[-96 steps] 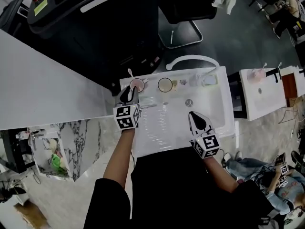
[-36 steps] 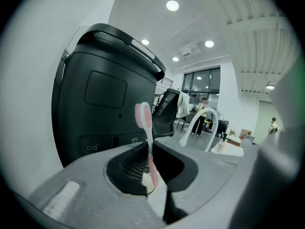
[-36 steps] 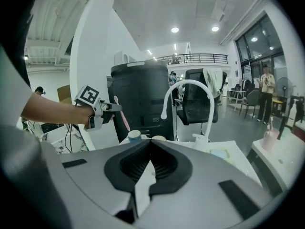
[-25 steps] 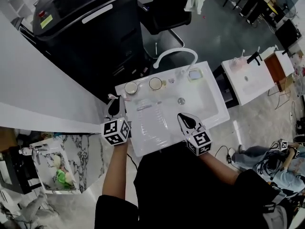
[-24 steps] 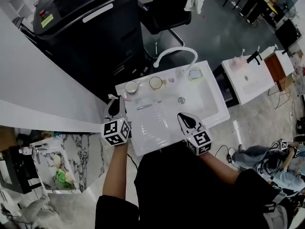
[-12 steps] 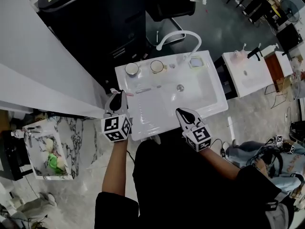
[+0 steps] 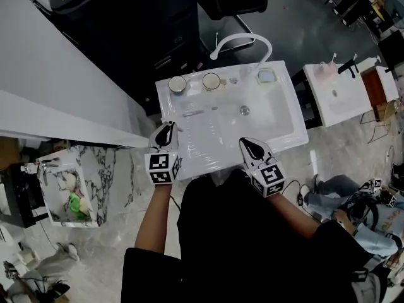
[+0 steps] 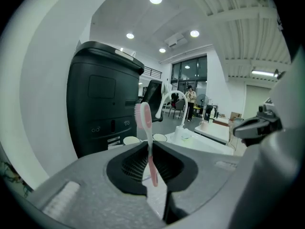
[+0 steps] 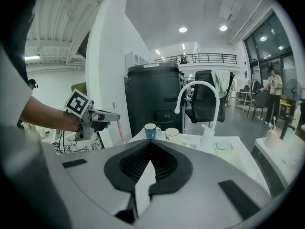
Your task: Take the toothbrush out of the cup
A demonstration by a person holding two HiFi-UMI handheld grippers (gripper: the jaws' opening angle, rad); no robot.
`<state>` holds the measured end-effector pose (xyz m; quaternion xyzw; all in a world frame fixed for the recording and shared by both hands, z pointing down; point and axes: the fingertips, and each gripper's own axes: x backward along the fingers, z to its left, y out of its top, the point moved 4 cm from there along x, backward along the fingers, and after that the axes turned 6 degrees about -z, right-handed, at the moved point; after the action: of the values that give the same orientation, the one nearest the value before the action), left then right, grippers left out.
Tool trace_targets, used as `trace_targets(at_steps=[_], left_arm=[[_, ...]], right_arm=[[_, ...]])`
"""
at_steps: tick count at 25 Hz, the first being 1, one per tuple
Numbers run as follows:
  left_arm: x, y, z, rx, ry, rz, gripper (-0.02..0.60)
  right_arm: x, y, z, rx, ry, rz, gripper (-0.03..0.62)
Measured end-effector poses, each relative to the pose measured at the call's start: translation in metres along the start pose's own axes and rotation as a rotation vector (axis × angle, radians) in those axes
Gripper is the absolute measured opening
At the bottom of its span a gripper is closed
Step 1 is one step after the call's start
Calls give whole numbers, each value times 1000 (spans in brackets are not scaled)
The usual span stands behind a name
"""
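A pink toothbrush [image 8: 143, 118] stands upright between the jaws of my left gripper [image 8: 148, 143], which is shut on its handle. In the head view the left gripper [image 7: 165, 131] hovers at the near-left corner of the white sink unit [image 7: 278, 131], well away from the cups. The blue cup [image 7: 177, 84] and a cream cup [image 7: 211, 81] stand at the unit's back left. From the right gripper view I see the left gripper [image 9: 102, 120] holding the toothbrush [image 9: 116, 123], with the blue cup [image 9: 150, 130] beyond. My right gripper [image 7: 251, 147] is shut and holds nothing.
A white curved faucet [image 7: 240, 40] rises behind the basin, with a drain [image 7: 244, 110] in its middle. A tall black machine [image 8: 102, 109] stands behind the unit. A second white sink unit [image 7: 344, 90] is at the right, a marble-patterned shelf [image 7: 76, 182] at the left.
My left gripper, with the toothbrush in it, has drawn back from the cups toward the near-left corner of the sink unit and sunk a little. The right gripper has drifted slightly.
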<state>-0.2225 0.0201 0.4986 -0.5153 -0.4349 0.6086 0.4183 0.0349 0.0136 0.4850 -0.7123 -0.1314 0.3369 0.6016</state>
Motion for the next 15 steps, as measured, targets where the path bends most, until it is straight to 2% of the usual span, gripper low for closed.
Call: trace_targets(at_steps=[6,15], left_arm=[[-16,-21,-34,-77,8,113,41],[-31,-46,-90,-230,70,265,41]], right_arm=[[20,-8,-43,-58,-3,-9,-2],[66,-19,-107,-46,40,-12,-2]])
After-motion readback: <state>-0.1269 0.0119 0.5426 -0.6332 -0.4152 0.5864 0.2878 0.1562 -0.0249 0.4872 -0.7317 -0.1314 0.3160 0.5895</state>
